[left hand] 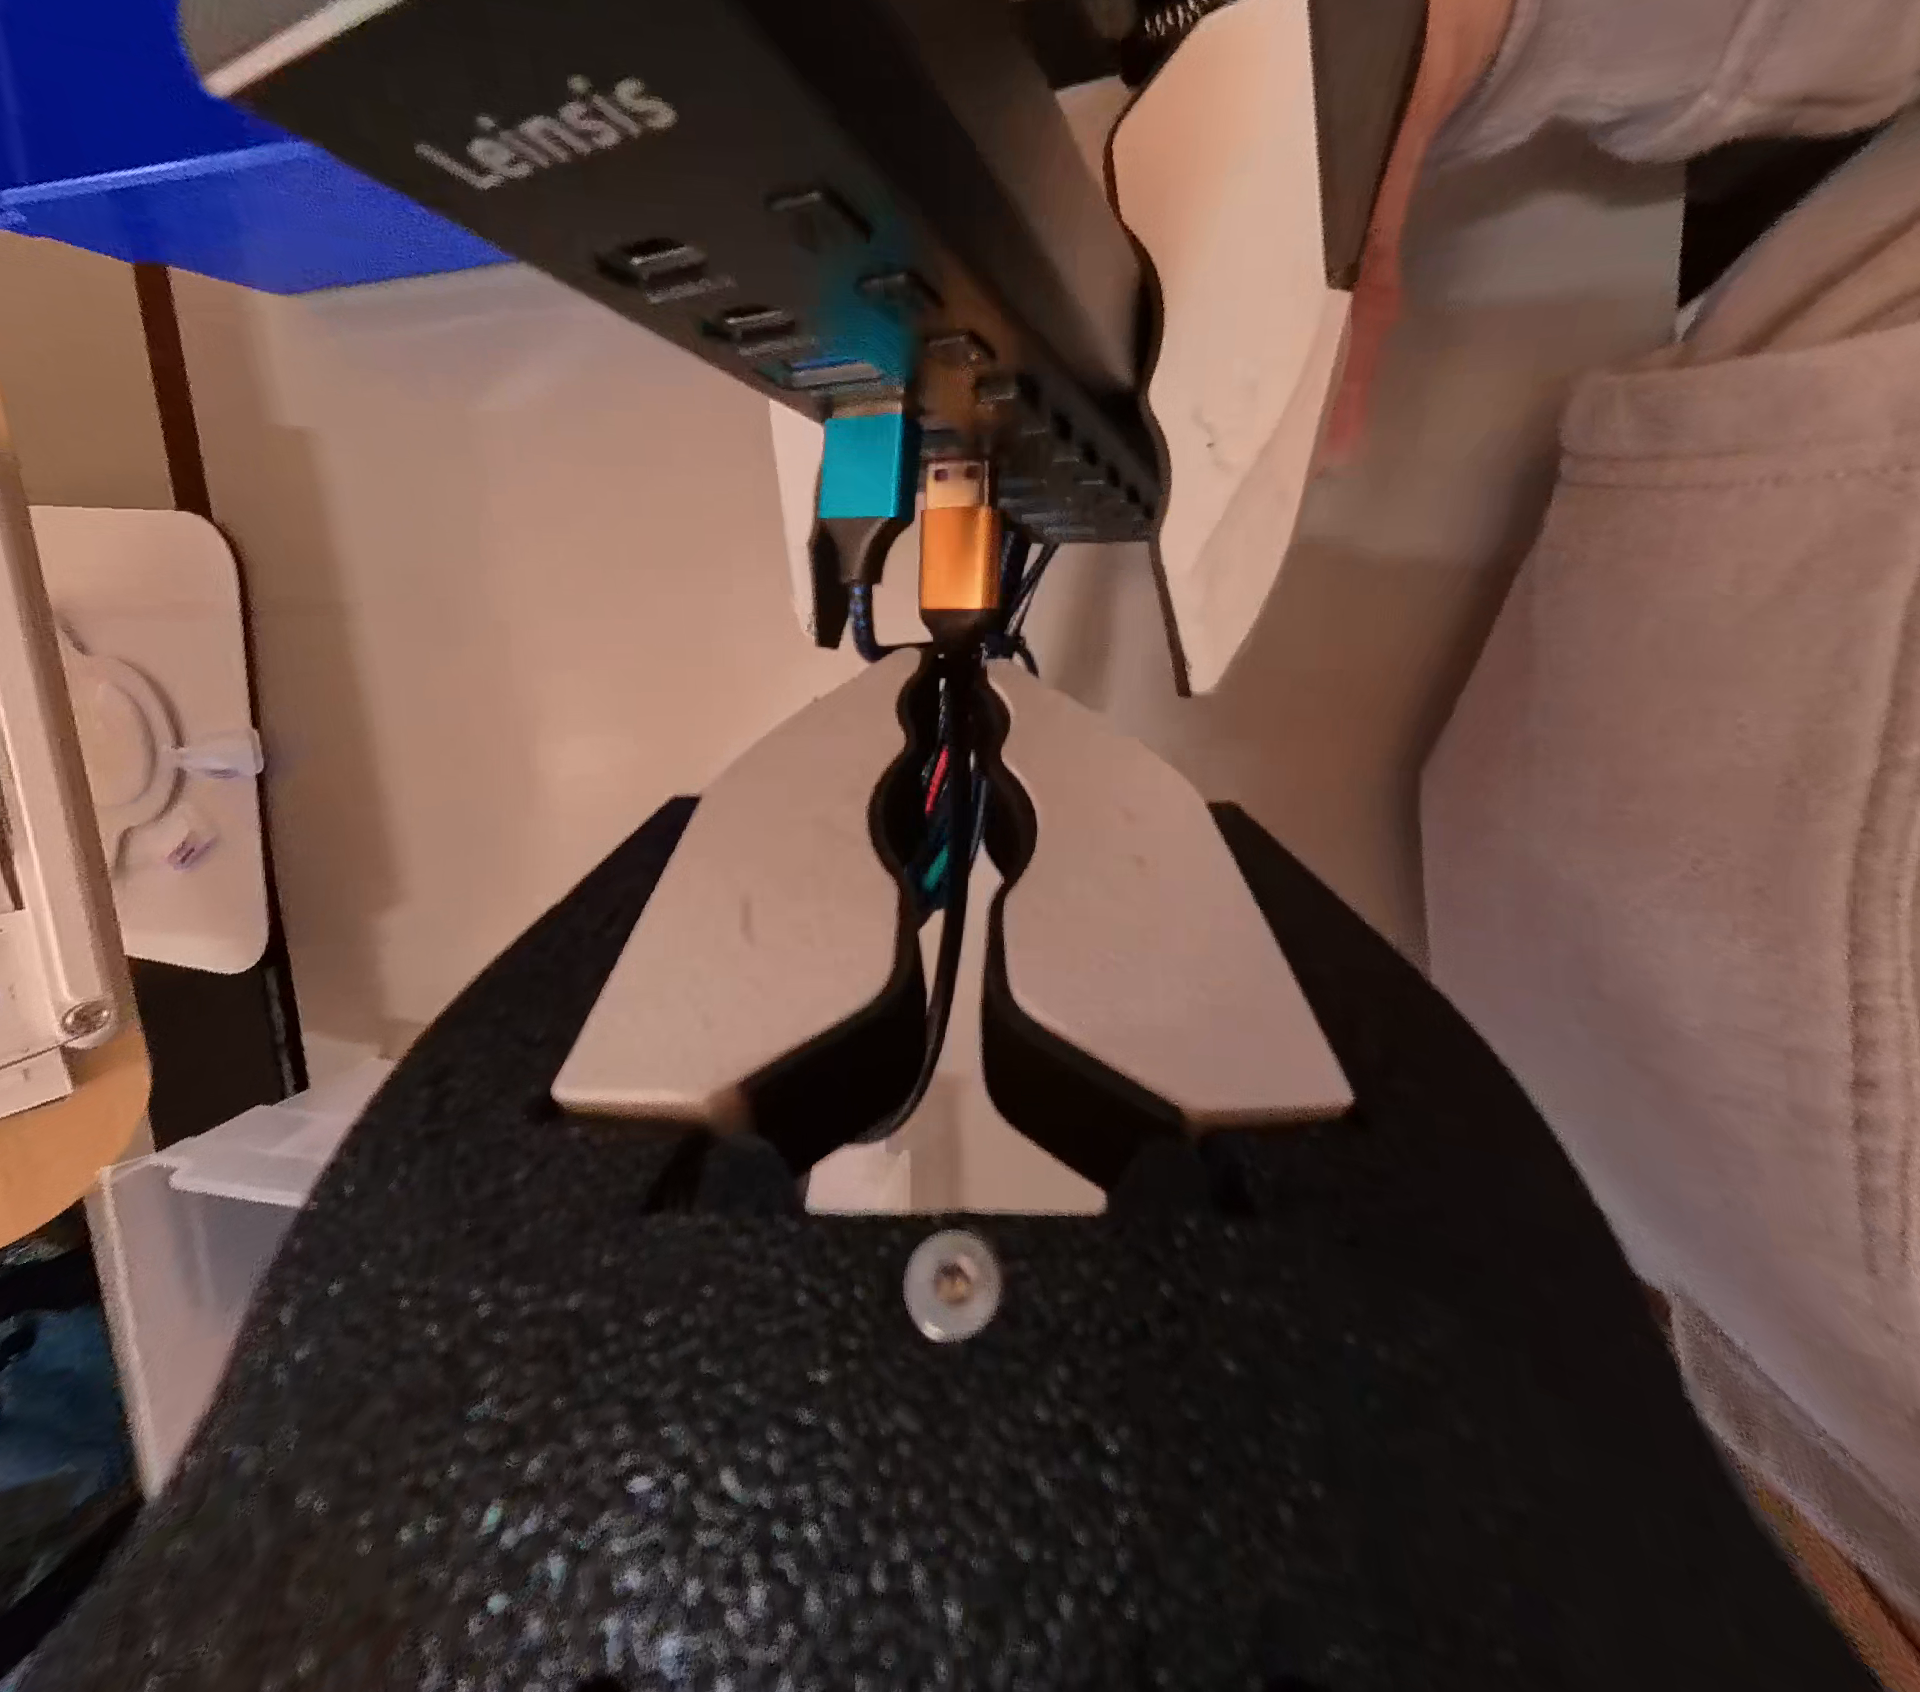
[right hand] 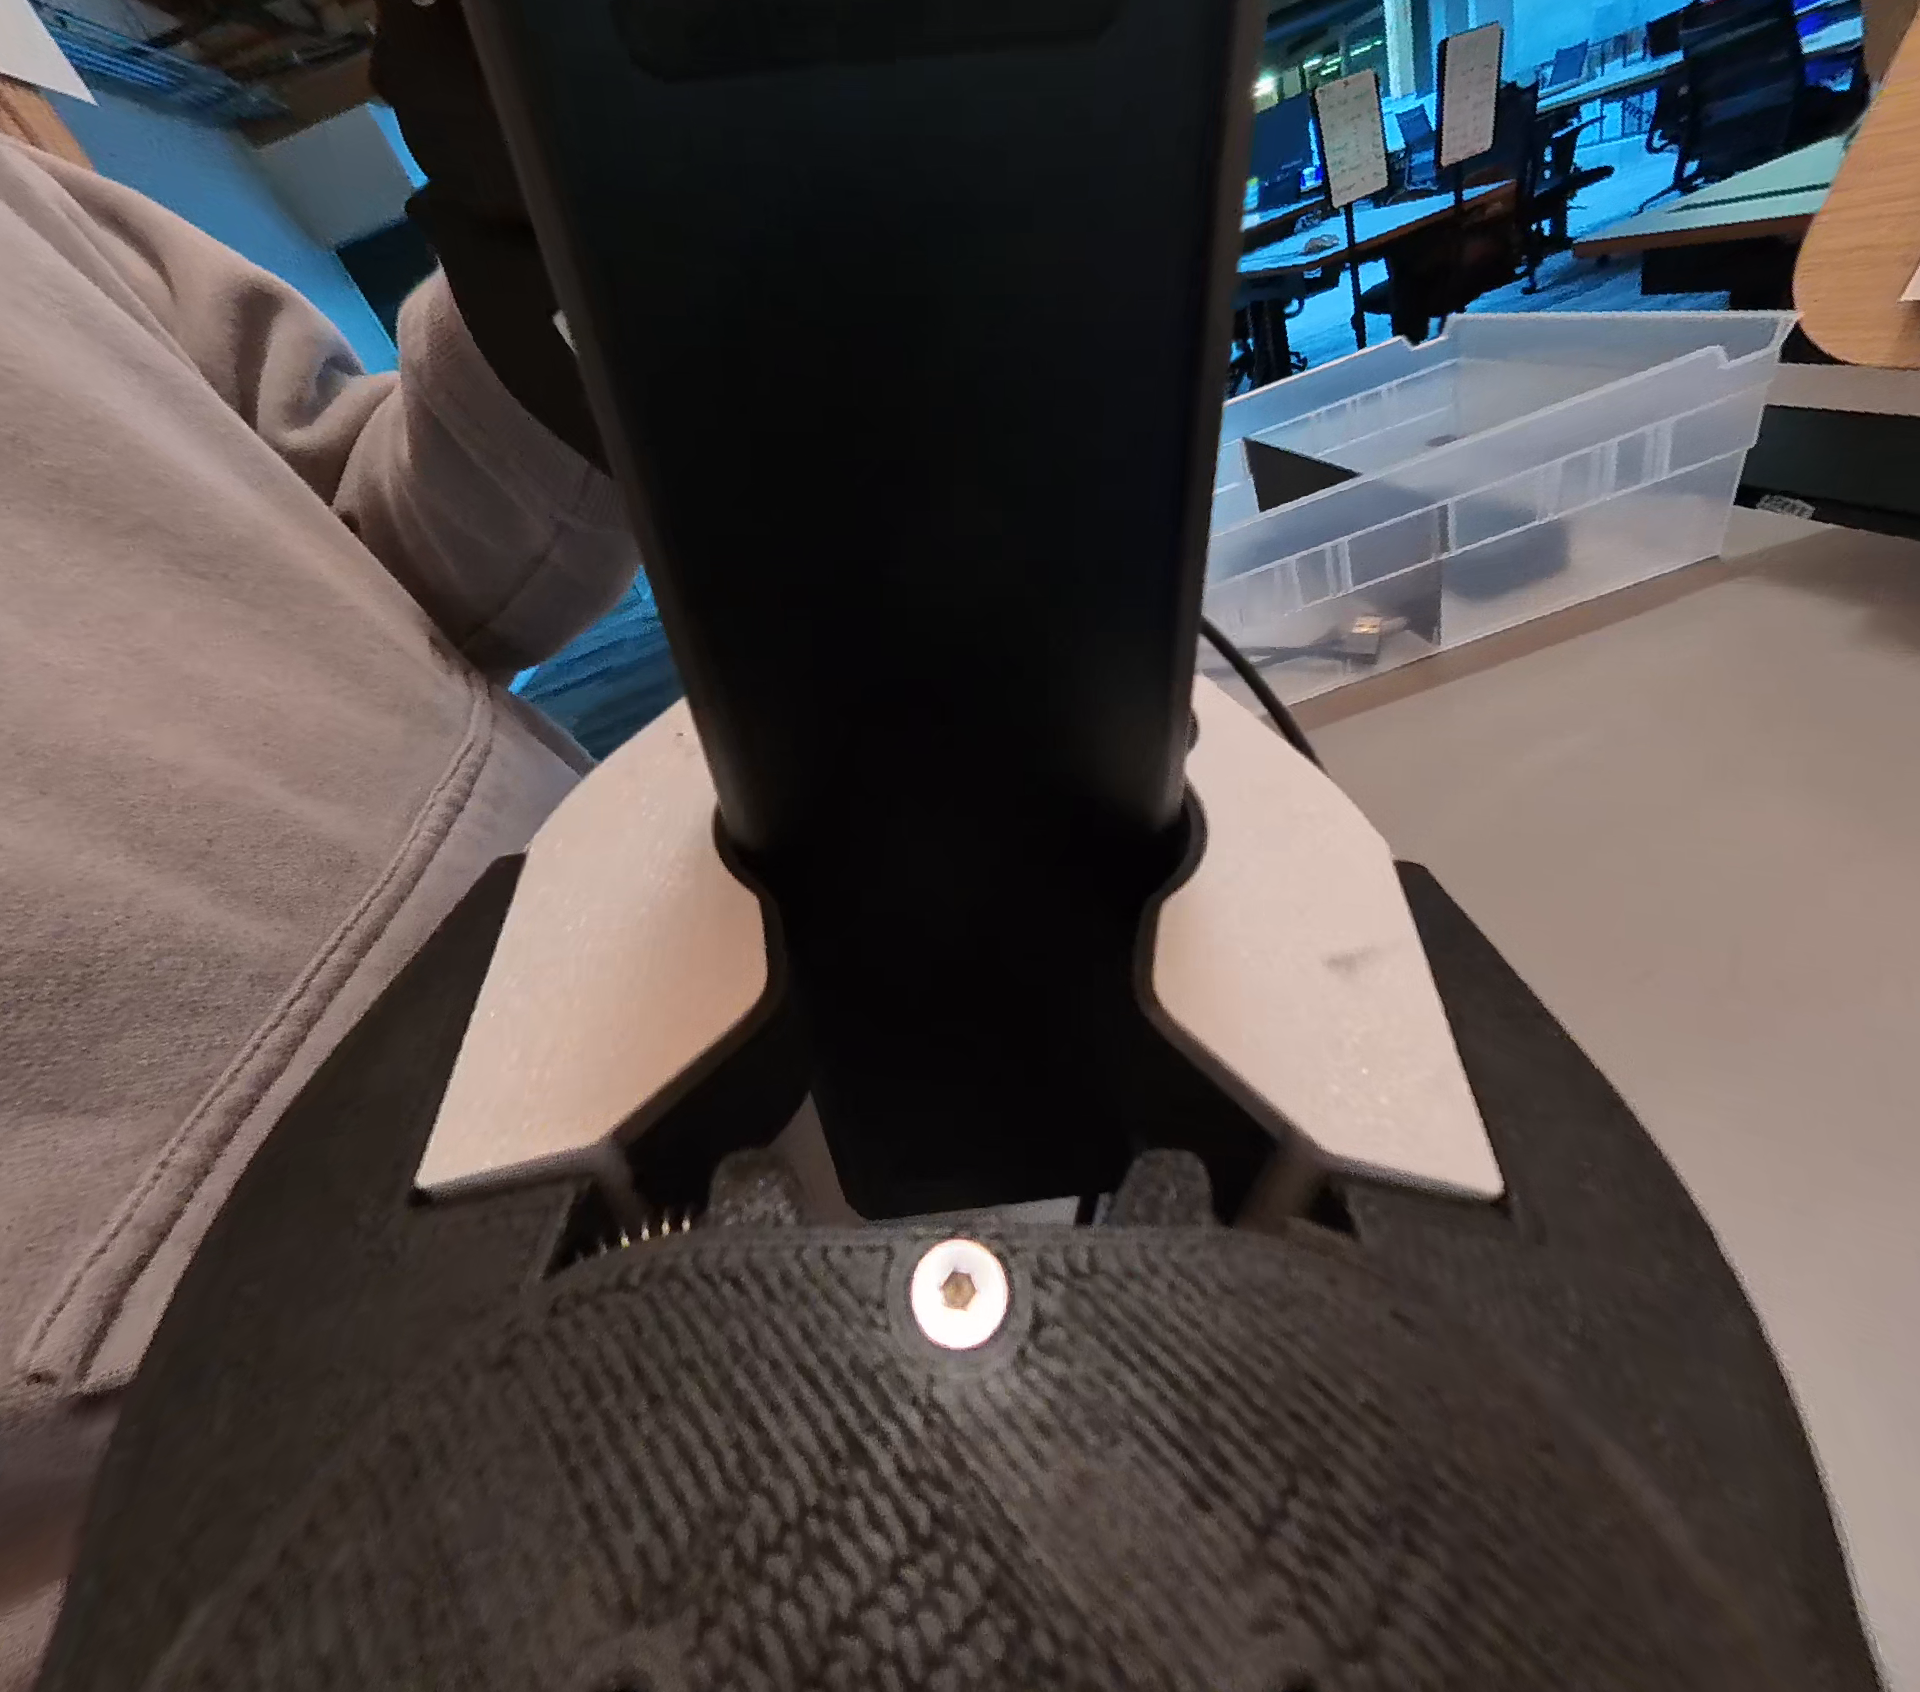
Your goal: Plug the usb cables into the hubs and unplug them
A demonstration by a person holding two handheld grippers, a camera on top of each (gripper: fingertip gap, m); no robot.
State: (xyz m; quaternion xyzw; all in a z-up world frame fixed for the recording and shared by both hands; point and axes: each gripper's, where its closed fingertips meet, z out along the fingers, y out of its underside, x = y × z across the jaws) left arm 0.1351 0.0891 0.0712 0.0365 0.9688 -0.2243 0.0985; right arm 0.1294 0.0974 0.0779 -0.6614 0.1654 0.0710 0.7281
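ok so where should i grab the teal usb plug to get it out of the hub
Grip the teal plug on its flat metal shell, just below the black hub, coming from underneath along its cable. Its metal tip appears seated in a port, so only the shell shows. The orange plug sits close beside it, so pinch across the faces that stay clear of it.

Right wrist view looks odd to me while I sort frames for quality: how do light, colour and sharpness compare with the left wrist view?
Right wrist view: the hub is backlit, almost black with no detail, the room behind is blue-tinted, and the clear bin bends with the wide lens. Left wrist view: warm light, gold plug and teal plug sharp, hub's near end and blue bin softly blurred.
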